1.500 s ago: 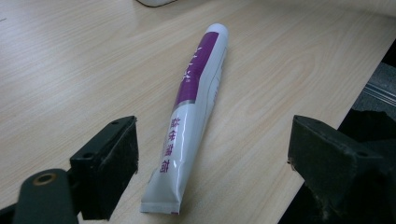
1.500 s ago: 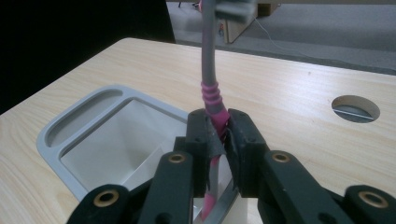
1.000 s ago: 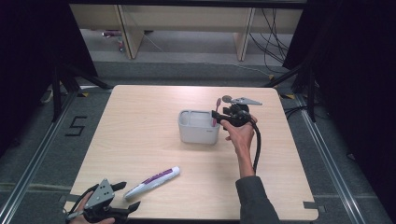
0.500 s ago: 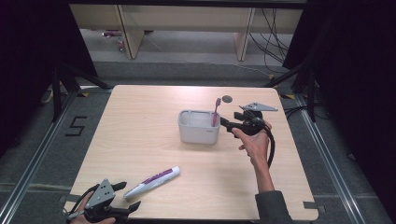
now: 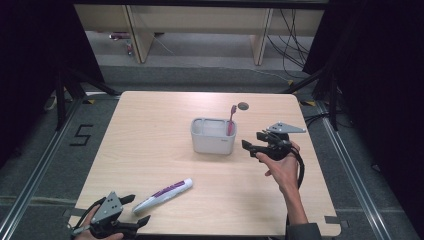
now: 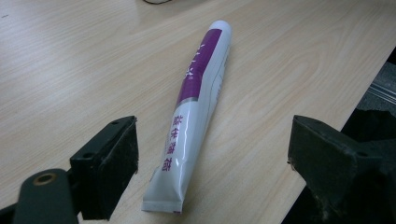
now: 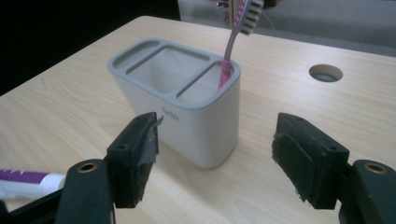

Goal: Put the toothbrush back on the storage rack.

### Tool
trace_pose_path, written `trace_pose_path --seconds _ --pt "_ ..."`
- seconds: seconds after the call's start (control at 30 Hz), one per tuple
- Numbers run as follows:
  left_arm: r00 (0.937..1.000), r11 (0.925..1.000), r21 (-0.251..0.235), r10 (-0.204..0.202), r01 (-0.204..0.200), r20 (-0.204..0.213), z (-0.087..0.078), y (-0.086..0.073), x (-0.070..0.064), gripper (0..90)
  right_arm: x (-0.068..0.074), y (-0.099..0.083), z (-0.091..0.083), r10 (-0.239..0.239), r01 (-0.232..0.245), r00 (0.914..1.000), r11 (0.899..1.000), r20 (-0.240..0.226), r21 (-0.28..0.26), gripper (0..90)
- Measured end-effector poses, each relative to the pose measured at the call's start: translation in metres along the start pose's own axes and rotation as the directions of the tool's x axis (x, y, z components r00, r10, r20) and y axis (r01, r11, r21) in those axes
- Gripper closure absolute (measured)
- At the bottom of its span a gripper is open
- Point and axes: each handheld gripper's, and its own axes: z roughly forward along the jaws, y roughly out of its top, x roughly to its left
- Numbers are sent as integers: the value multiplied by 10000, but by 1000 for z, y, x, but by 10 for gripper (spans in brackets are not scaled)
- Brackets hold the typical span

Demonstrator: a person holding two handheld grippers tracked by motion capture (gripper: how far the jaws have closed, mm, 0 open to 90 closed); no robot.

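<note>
Between left claw (image 6: 212, 170) jaws, toothpaste tube (image 6: 196, 109)

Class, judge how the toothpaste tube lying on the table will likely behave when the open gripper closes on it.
The toothpaste tube looks glossy, so it may slip. Its soft body would probably dent between the left gripper jaws. Its round cap end might let it roll.

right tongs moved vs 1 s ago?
Yes. The right tongs have backed away from the holder toward the table's right near side, open, leaving the toothbrush standing in the holder's right compartment.
</note>
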Motion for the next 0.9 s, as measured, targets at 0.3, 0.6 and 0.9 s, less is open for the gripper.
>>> trace_pose_path --seconds 0.3,0.6,0.9 --pt "9999 9999 1 -111 111 -39 0 0 0 154 2 -15 -12 -200 200 9998 9997 -20 -131 326" --pt "10000 10000 -55 -45 45 21 0 0 1 154 0 -26 -21 -168 168 9998 9998 126 45 325" --pt "10000 10000 24 75 -75 0 -1 0 2 154 10 -31 -32 -233 233 9996 9997 170 -32 313"
